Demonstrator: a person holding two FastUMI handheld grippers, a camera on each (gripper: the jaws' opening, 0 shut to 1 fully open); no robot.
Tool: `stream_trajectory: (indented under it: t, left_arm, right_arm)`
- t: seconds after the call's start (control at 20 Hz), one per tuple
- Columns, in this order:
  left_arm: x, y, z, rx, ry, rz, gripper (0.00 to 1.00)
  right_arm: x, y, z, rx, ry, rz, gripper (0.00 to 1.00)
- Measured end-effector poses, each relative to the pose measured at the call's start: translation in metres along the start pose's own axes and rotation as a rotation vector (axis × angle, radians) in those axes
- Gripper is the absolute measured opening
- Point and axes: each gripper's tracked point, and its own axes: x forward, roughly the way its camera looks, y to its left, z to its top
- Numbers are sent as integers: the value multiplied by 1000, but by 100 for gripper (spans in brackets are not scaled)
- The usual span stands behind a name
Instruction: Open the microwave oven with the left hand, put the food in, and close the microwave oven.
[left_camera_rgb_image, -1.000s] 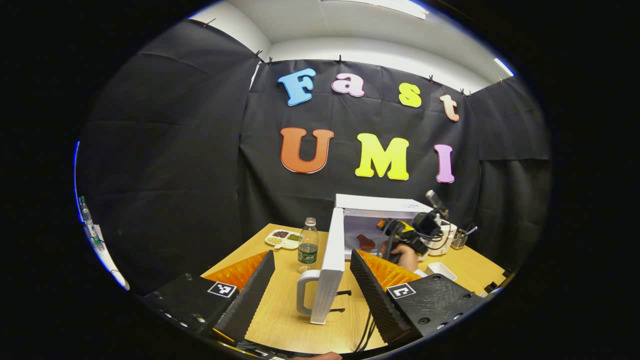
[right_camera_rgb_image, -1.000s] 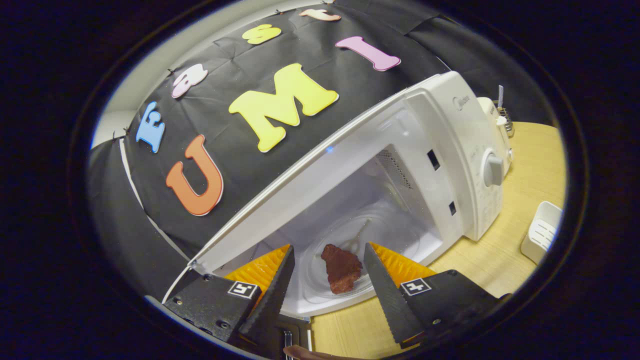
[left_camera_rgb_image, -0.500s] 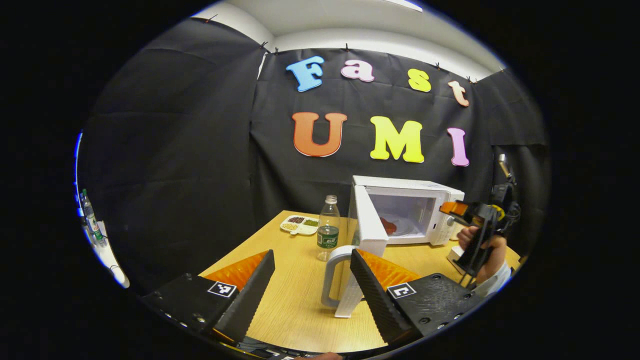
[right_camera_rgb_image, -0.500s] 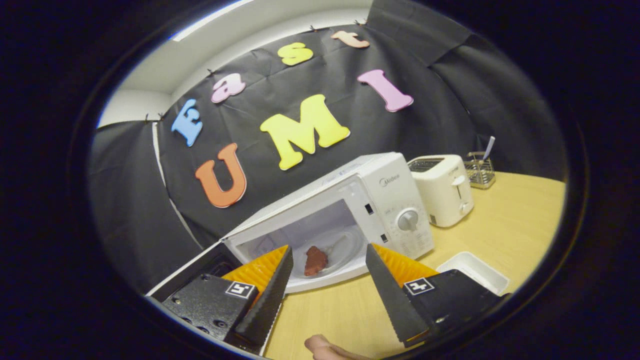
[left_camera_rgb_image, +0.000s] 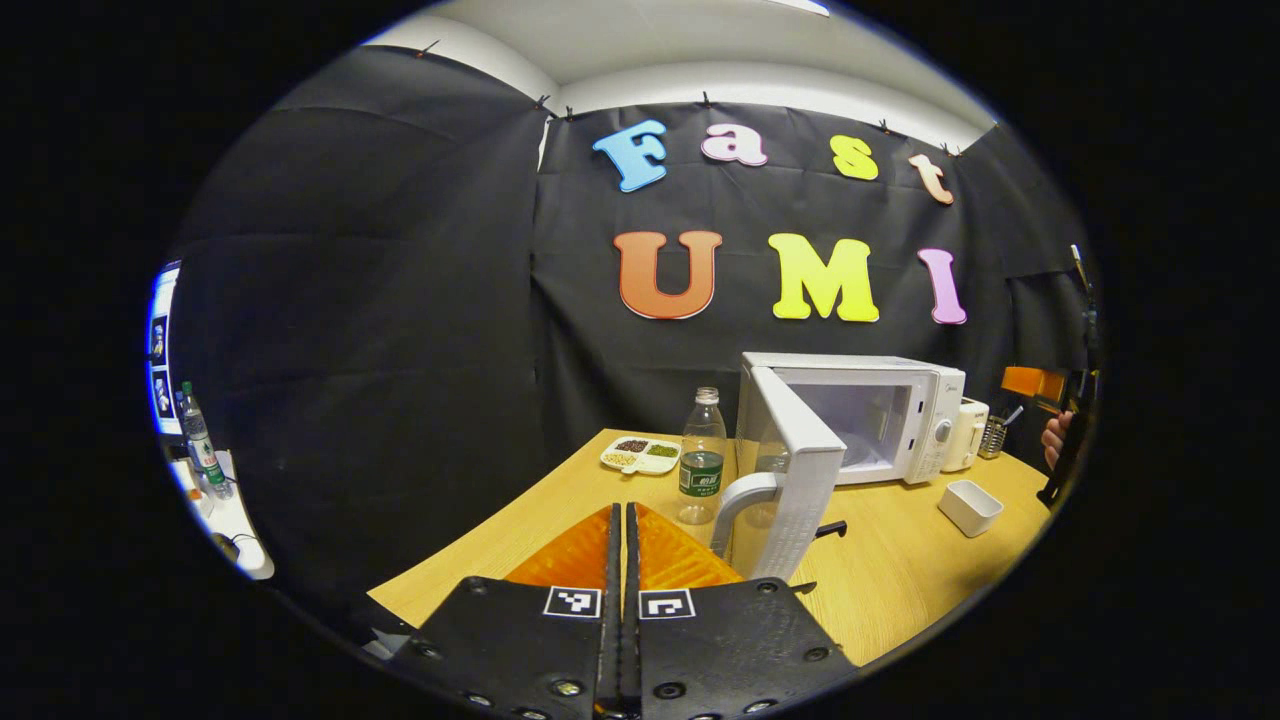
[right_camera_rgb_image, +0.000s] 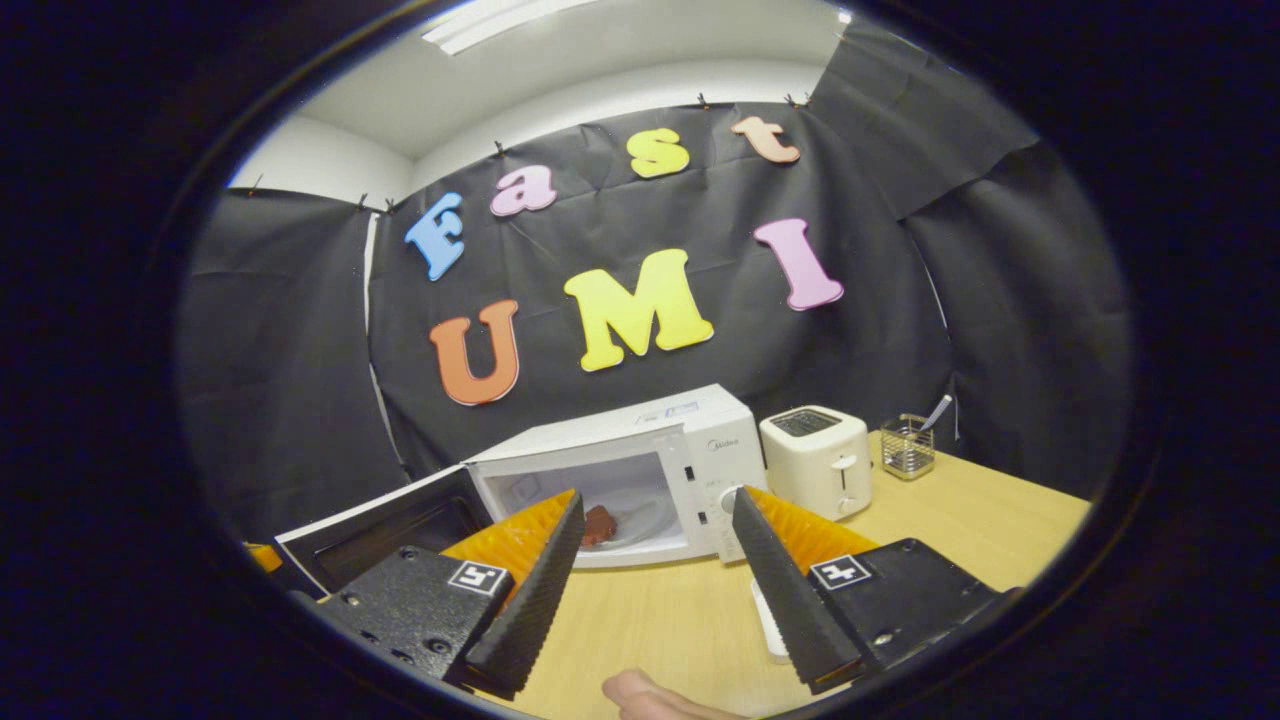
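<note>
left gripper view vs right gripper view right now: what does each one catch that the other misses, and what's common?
Left gripper view: a plastic bottle, a divided snack tray, the door's handle and the left gripper, fingers together with nothing between them.

Right gripper view: the food lying inside the microwave cavity, and the right gripper with its fingers spread, apart from everything.

Both: the microwave with its door swung open, the toaster, the wire utensil holder and the wooden table.
</note>
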Motion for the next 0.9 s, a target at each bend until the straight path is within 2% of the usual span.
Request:
stream_trajectory:
  t: [0.2,0.35,0.5,0.65,0.8,0.9]
  left_arm:
    - [16,-15,-2,-30,-42,-75,0]
    - [31,-23,-11,-45,-25,-118,0]
    - [39,-39,-18,-102,5,-183,0]
    - [45,-40,-25,-99,11,-168,0]
    - [47,-61,-33,-122,29,-217,0]
    - [50,-76,-42,-132,47,-244,0]
  right_arm:
    - [-36,-13,24,-10,-49,7,95]
    - [-64,-25,37,-15,-84,6,95]
    - [-89,-47,49,-55,-84,-25,95]
    - [-121,-73,75,-92,-133,-51,95]
    - [-151,-99,97,-110,-187,-87,95]
    - [-166,-116,99,-120,-182,-117,95]
